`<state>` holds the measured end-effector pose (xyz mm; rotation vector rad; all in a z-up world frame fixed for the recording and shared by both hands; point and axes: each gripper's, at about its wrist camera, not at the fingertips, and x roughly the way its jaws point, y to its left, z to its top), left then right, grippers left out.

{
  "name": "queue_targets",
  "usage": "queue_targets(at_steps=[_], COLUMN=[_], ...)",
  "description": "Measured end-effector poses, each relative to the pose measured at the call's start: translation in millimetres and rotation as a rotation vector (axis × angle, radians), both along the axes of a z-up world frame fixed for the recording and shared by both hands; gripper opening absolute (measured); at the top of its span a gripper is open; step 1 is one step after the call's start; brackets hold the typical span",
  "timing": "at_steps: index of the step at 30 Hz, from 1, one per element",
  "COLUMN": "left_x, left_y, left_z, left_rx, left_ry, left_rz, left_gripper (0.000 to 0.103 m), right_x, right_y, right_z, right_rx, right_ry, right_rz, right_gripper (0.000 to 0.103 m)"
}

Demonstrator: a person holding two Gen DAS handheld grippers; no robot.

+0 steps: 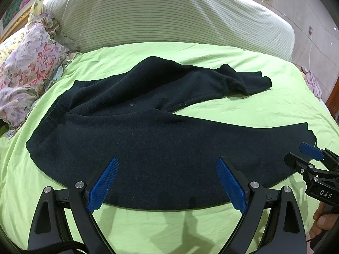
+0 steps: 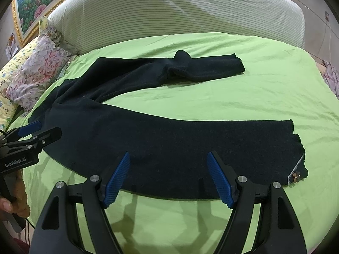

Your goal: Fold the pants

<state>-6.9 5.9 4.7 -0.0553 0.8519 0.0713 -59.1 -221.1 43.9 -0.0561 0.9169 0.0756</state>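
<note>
Two grippers hang above the near edge of the pants, each with its jaws spread wide and nothing between the pads. The left gripper has dark fabric directly ahead of its fingertips; whether the tips touch the cloth cannot be told. The right gripper stands the same way, farther along the near leg toward the cuff.

The pants lie spread on the green bedsheet, unfolded. The waist end lies ahead and to the left of the left gripper. The near leg runs across in front of both tools and ends at a cuff to the right of the right gripper. The far leg lies well beyond both tools and splays away from the near one, with bare sheet between them. A floral pillow lies far left, clear of the work.

Judged step: pre-grasp, no fold begun. The next move likely calls for lowering each tool onto the near edge, closing on the fabric, then carrying the near leg over onto the far leg so the two align. Risk: a thin pinch may slip out.
</note>
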Motion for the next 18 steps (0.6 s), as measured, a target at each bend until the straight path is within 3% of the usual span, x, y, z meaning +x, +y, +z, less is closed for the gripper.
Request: queue_targets(at_steps=[18], left_x=[6.8], left_y=[6.1], left_z=[-5.0], left_rx=[-0.026], left_ry=[0.020], left_rz=[-0.010], left_gripper=[0.094], right_x=[6.6], right_y=[1.8], right_z=[1.0], right_rx=[0.019], right_ry=[0.018], right_rz=[-0.002], right_gripper=[0.076])
